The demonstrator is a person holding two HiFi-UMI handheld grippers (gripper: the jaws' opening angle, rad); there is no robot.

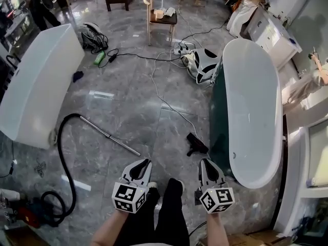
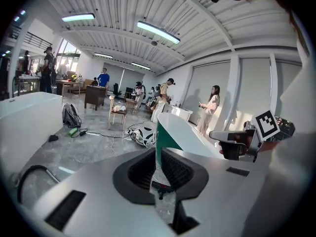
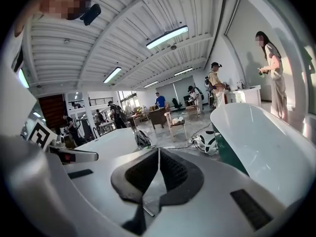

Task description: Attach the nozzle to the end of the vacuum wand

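The metal vacuum wand (image 1: 110, 136) lies on the grey floor, joined to a black hose (image 1: 64, 158) that loops back to a red vacuum body (image 1: 23, 213). A black nozzle (image 1: 196, 144) lies on the floor beside the green tub, apart from the wand's free end. My left gripper (image 1: 146, 163) hovers low just right of that end, jaws almost together and empty. My right gripper (image 1: 204, 161) hangs just behind the nozzle, shut and empty. In the left gripper view the nozzle (image 2: 161, 186) shows below the jaws (image 2: 157, 152). The right gripper view (image 3: 158, 151) shows the wand tip (image 3: 148, 211).
A white bathtub with a green side (image 1: 251, 111) stands close on the right. Another white tub (image 1: 36, 81) is at the left. Cables (image 1: 164, 86), a white machine (image 1: 205, 63) and a wooden chair (image 1: 161, 17) lie further ahead. The person's legs (image 1: 166, 209) are between the grippers.
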